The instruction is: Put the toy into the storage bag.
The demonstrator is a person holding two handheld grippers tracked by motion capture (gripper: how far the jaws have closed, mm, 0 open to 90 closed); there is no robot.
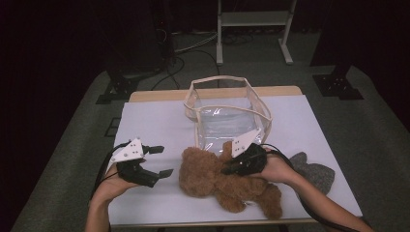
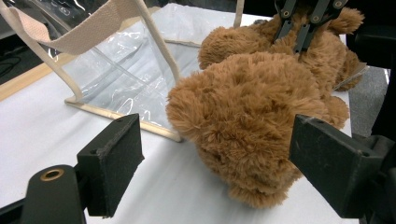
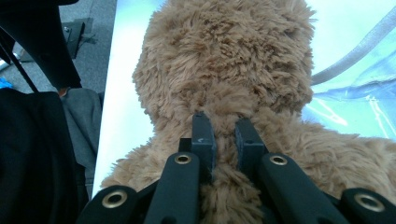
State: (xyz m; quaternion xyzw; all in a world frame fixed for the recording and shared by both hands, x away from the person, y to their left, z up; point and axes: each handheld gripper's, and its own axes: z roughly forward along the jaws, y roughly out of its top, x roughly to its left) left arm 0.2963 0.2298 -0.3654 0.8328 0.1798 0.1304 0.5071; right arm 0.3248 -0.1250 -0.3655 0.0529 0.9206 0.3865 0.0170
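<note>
A brown plush teddy bear (image 1: 208, 180) lies on the white table cover, head toward the left. My right gripper (image 1: 226, 170) is shut on the fur at the bear's neck (image 3: 224, 60), its jaws close together with a tuft pinched between them (image 3: 224, 133). My left gripper (image 1: 164, 161) stands open just left of the bear's head (image 2: 247, 116), which sits between and ahead of the wide-spread jaws without touching them (image 2: 215, 158). In the left gripper view the right gripper (image 2: 299, 23) also shows on the bear's back. A clear plastic bag (image 1: 227, 121) with beige trim stands open right behind the bear.
A grey knitted cloth (image 1: 314, 171) lies at the table's right edge beside my right forearm. The white cover (image 1: 154, 121) has bare room at left and front. Beyond the table stand a white frame (image 1: 251, 19), dark stands and cables on the floor.
</note>
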